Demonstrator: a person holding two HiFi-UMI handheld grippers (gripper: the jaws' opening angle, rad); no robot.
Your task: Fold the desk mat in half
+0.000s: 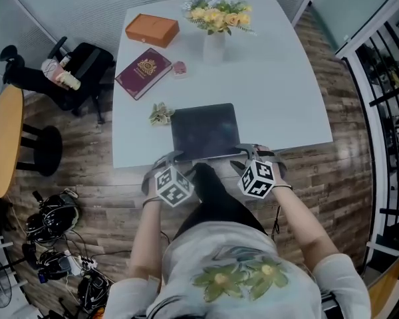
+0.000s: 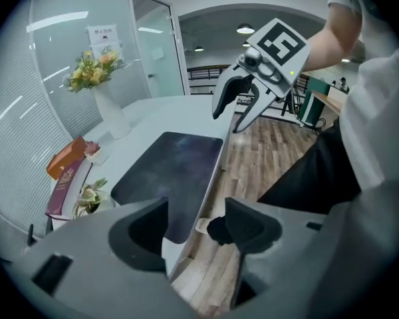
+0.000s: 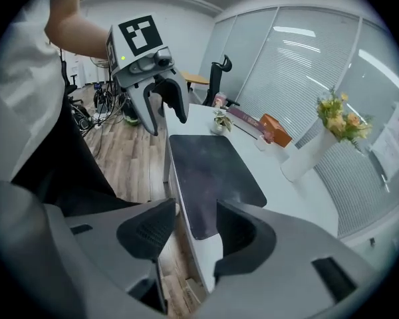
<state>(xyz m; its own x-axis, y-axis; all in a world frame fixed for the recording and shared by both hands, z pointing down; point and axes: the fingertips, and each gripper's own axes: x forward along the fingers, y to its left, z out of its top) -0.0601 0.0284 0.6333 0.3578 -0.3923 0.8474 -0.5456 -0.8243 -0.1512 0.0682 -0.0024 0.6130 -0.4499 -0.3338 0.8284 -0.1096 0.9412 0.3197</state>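
The white table (image 1: 286, 92) bears a dark desk mat (image 1: 205, 130), vase (image 1: 213, 45), orange box (image 1: 151, 29) and maroon book (image 1: 143, 72).

Three cameras at the near edge of the table (image 1: 279, 78).
Head view looks steeply down; low and close, left gripper view faces the right gripper (image 2: 227, 119), right gripper view the left gripper (image 3: 166, 121); all share the mat (image 1: 205, 130).

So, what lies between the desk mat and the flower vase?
Only bare tabletop separates the desk mat from the vase, as the head view shows.
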